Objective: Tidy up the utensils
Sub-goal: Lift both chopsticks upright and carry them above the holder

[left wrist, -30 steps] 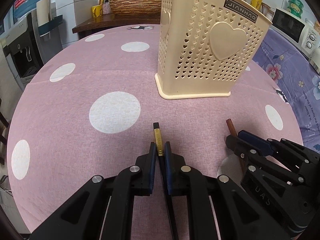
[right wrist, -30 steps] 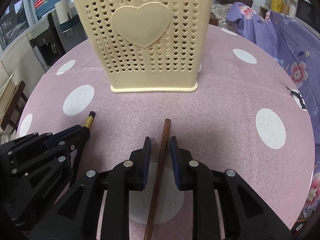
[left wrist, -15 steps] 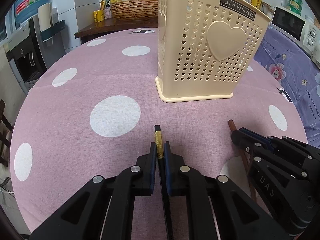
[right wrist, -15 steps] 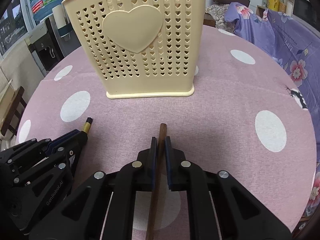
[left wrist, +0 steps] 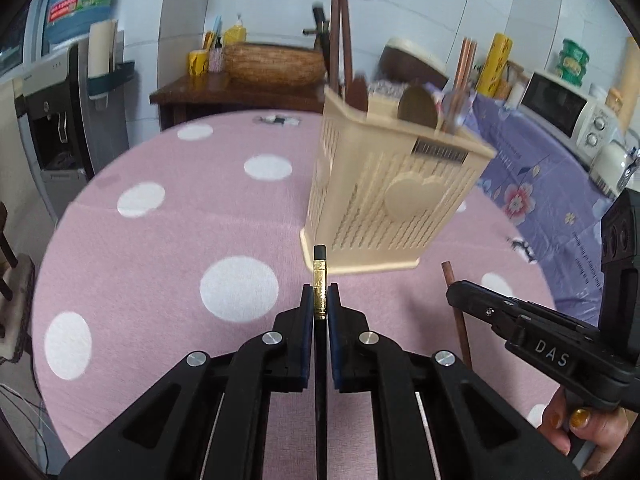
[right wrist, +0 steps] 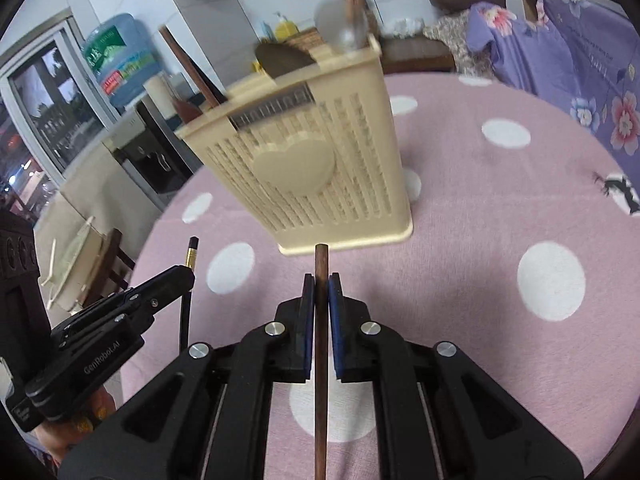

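While each tool (left wrist: 320, 308) (right wrist: 321, 296) pinches one chopstick (left wrist: 319, 280) (right wrist: 321, 264), the basket (left wrist: 384, 204) stands just beyond both tips

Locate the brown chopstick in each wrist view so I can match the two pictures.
Left wrist: the brown chopstick is at lower right, held in the right hand-held gripper.
Right wrist: it runs up the bottom centre, clamped between the pads.
Shared landmark: the cream basket stands behind it in both.

Right hand-held gripper (right wrist: 319, 292) clamps brown chopstick (right wrist: 321, 380) before basket (right wrist: 320, 168).
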Available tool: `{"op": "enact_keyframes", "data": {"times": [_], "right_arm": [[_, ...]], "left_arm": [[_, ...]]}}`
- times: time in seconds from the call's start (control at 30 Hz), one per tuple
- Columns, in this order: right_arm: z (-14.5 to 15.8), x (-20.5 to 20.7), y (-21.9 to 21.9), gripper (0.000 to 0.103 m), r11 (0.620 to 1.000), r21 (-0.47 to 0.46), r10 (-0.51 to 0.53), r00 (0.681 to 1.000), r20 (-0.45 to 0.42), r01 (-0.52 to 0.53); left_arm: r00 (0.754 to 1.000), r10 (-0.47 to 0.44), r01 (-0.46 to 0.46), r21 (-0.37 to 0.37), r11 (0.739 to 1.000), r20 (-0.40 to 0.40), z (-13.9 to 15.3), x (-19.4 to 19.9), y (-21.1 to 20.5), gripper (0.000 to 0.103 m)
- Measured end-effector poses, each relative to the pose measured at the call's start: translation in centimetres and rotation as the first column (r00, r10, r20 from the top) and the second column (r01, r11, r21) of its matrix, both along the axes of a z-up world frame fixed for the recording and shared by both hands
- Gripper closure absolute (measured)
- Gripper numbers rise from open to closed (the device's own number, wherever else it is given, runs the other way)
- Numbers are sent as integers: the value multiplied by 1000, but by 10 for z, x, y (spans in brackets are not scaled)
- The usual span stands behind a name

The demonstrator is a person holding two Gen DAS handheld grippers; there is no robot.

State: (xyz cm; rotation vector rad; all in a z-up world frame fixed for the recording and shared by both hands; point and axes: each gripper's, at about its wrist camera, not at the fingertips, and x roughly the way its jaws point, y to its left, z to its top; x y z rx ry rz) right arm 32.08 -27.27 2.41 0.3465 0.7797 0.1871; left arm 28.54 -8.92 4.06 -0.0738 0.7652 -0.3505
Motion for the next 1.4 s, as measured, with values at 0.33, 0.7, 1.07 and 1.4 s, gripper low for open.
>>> {"op": "enact_keyframes", "data": {"times": [0.33,0.7,1.07,1.4], "right_arm": [[87,-37,-14,95,999,-34,24,980,198,-17],[109,-53,-9,95,993,-107,68,969,236,-44],[150,-47,-10,96,991,-112,96,959,268,-68],[257,-23,-16,96,985,-175,68,921,384,0]], "left_arm": [[986,-14,24,-56,998,168,74,-21,12,95],[983,-42,53,-57,997,181,84,-25,12,95],[971,-77,101,-96,990,224,127,-21,16,95],[950,-19,74,-166,983,312,218,13,12,95]]}}
